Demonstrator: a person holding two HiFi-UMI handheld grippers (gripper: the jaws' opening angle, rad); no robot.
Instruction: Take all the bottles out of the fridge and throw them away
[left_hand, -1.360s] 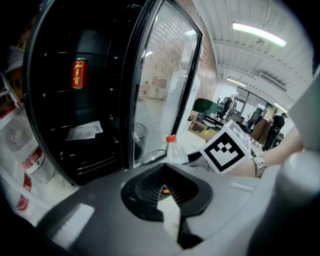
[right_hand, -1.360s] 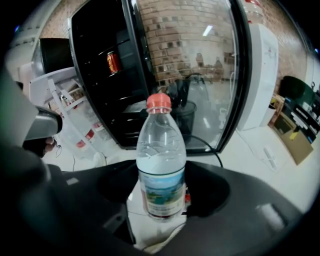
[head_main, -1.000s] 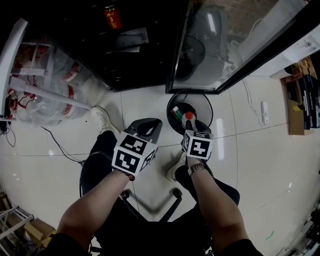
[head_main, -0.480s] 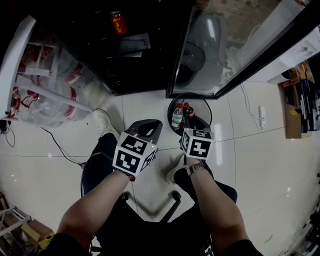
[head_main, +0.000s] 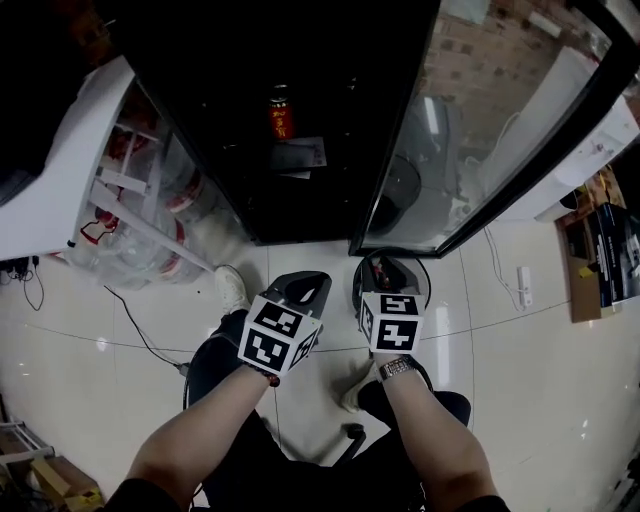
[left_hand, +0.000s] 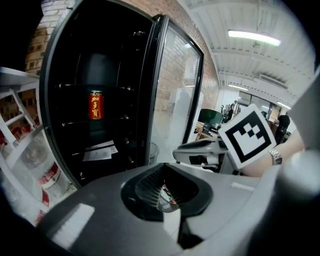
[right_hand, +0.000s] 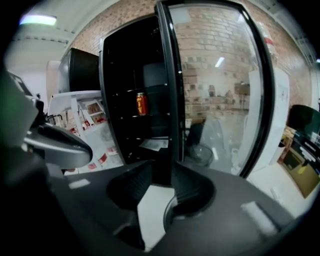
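1. A black fridge (head_main: 230, 100) stands open ahead of the person, its inside dark and its shelves nearly bare.
2. Its glass door (head_main: 470, 130) is swung out to the right, and a brick wall shows through the pane.
3. A white rack (head_main: 100, 190) stands beside the fridge on the left, with clear water jugs (head_main: 170, 240) stacked under it.
4. A round bin (right_hand: 201, 153) sits on the tiled floor at the foot of the door, just ahead of the right tongs in the head view. What lies in it is mostly hidden there.
5. The left tongs (left_hand: 166, 170) are clenched tip to tip, with nothing caught in the hollow between the ribbed pads.
6. The right tongs (right_hand: 160, 177) are released. Their jaws have just been opening, and only floor and fridge show through the gap.
7. A white paper sheet (head_main: 298, 155) lies flat on a lower shelf.
8. The red can (head_main: 281, 113) stands upright and alone on the shelf above the paper, inside the fridge.
   - It is well apart from both tongs, which are held side by side before the fridge.
   - In each gripper view it sits high above the jaw tips and somewhat to their left.
   - It is a slim can with yellow lettering running down its side and a dark rim on top.
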